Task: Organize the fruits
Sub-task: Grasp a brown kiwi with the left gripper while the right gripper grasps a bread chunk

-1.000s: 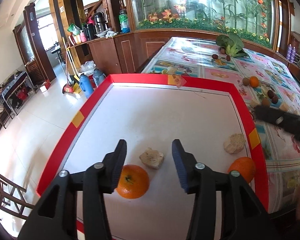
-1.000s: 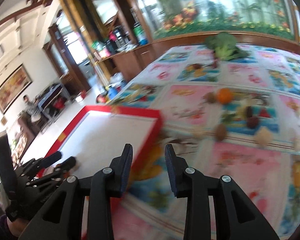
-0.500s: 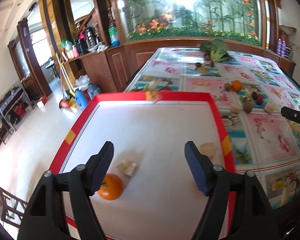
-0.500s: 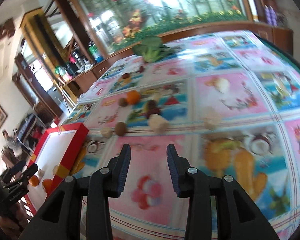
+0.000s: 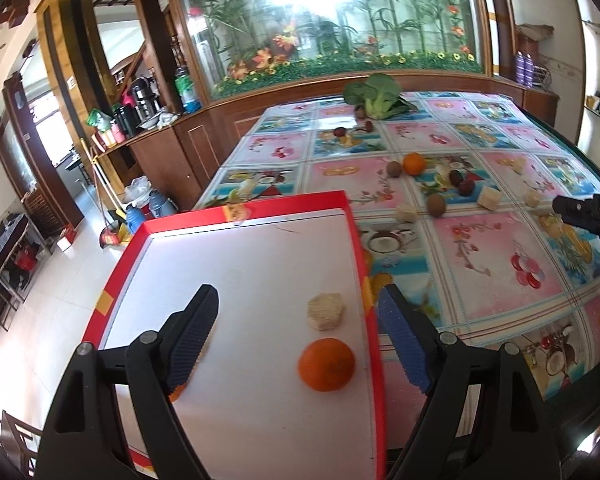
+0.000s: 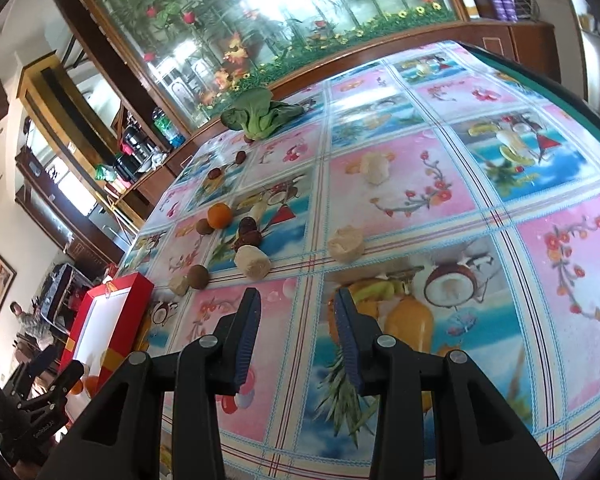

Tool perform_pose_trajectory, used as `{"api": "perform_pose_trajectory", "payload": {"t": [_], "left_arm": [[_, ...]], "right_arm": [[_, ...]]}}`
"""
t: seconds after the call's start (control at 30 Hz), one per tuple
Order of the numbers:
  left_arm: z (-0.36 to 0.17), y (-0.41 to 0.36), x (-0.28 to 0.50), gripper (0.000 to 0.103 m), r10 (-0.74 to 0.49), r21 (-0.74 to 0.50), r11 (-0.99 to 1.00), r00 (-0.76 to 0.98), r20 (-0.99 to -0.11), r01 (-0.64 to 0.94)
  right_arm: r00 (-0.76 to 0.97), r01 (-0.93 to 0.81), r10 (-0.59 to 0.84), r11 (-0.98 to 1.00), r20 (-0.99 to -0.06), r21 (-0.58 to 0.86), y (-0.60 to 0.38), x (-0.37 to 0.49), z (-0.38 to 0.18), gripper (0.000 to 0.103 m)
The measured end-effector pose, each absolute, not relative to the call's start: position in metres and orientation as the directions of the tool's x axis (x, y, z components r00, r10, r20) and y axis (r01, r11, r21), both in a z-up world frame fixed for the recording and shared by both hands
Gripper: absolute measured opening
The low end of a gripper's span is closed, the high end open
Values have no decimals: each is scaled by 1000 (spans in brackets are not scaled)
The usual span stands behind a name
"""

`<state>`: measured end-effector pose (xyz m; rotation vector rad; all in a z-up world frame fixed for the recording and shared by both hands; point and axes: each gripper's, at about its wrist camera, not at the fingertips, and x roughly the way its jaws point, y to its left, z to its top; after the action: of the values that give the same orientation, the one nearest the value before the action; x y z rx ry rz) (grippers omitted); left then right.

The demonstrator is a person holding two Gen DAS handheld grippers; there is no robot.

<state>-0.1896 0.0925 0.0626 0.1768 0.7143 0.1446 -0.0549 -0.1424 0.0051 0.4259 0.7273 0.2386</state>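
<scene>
Since a second ago: left gripper point(image 5: 297, 332) has just spread its jaws wide, empty, above the red tray point(image 5: 259, 204), where an orange point(image 5: 326, 365) and a pale chunk point(image 5: 326, 311) lie. Right gripper point(image 6: 295, 332), narrowly parted and empty, has swung to loose fruit on the table point(image 6: 500, 280). Next orange point(image 6: 219, 215): probably firm, smooth, prone to rolling; grip across its middle.
</scene>
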Motion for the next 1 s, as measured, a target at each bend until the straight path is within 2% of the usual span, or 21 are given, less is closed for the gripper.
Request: {"api": "perform_pose_trajectory", "payload": {"t": [0.07,0.37,0.47,0.83,0.87,0.9,0.93,1.0], "left_arm": [[64,86,-189,83,183,217,975,749,-637,-53],[62,72,-184,83,145,221,975,742,-655,4],[60,68,-182,83,137,220,975,736,-663,17],[64,49,-162,83,94,214,974,726,-681,75],[65,46,-157,83,82,206,975,723,-686,86],[67,44,-150,83,76,200,976,719,-691,89],[68,42,-145,83,73,195,977,718,-692,89],[69,39,-135,83,67,189,977,712,-699,94]], "right_arm": [[726,-76,348,898,-593,434,-140,-54,6,43],[701,-152,359,920,-616,362,-118,-32,9,44],[687,-194,372,922,-624,335,-105,-19,10,48],[633,-242,312,949,-708,201,-65,19,-4,48],[622,-241,310,949,-719,202,-65,21,-7,46],[614,-238,312,949,-725,207,-65,23,-9,37],[622,-235,306,951,-721,201,-66,24,-9,33],[613,-245,322,946,-722,214,-71,24,-9,30]]}}
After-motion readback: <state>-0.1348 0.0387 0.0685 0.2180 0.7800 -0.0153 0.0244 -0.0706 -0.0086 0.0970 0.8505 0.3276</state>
